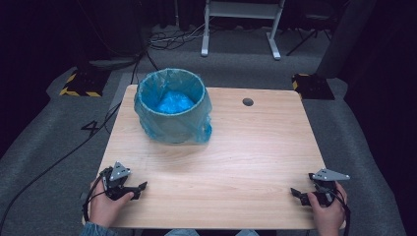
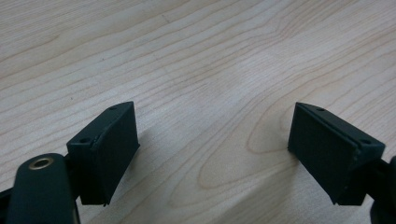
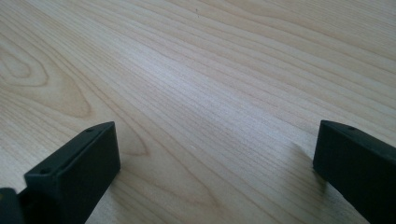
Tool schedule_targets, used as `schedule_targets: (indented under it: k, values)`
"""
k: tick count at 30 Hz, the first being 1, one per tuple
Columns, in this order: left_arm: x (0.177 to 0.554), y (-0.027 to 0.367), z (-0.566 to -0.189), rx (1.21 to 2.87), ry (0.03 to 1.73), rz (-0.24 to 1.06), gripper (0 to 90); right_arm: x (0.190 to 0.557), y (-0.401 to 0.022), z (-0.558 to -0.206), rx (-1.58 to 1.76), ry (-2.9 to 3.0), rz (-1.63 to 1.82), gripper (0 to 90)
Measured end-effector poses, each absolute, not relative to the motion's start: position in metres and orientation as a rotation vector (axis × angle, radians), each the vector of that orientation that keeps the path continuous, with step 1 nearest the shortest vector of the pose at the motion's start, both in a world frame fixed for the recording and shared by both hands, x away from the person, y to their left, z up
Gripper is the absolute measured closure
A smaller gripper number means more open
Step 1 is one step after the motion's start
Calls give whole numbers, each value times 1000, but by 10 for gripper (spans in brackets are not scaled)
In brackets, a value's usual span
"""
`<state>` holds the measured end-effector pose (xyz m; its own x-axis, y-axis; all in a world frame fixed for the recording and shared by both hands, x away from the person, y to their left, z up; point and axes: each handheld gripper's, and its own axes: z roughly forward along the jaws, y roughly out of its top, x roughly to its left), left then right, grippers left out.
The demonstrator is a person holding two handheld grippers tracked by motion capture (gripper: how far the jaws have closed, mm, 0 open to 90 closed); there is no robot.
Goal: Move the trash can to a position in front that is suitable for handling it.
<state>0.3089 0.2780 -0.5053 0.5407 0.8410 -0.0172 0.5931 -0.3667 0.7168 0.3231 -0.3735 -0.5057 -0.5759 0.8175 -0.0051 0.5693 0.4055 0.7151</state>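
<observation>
the 2 hands sit low at the near edge, far apart. the left hand (image 1: 104, 204) holds the left gripper (image 1: 141, 187), jaws wide open. the right hand (image 1: 328, 212) holds the right gripper (image 1: 294, 192), jaws wide open too. both point inward.

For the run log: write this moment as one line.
left gripper: open, empty, near table edge | right gripper: open, empty, near edge | bin: blue bag liner, upright, far left, untouched

A wooden table (image 1: 236, 162) is carrying a bin (image 1: 172, 105) lined with a blue bag, sitting upper left of centre.
</observation>
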Motion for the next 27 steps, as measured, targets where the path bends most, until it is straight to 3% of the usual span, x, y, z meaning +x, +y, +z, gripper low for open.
schedule_targets:
  k: [6,13,16,24,27]
  values:
    - [310,281,-500,2070,1173,421,230,323,-374,-506,1196,2312,970,3]
    - [305,278,-484,2047,1148,434,242,323,-374,-506,1197,2312,970,3]
    - [294,270,-462,1978,1078,470,290,323,-374,-506,1196,2312,970,3]
    - [286,264,-422,1936,1025,456,276,323,-373,-506,1196,2311,969,3]
    - [285,263,-406,1909,980,510,279,323,-373,-506,1196,2311,969,3]
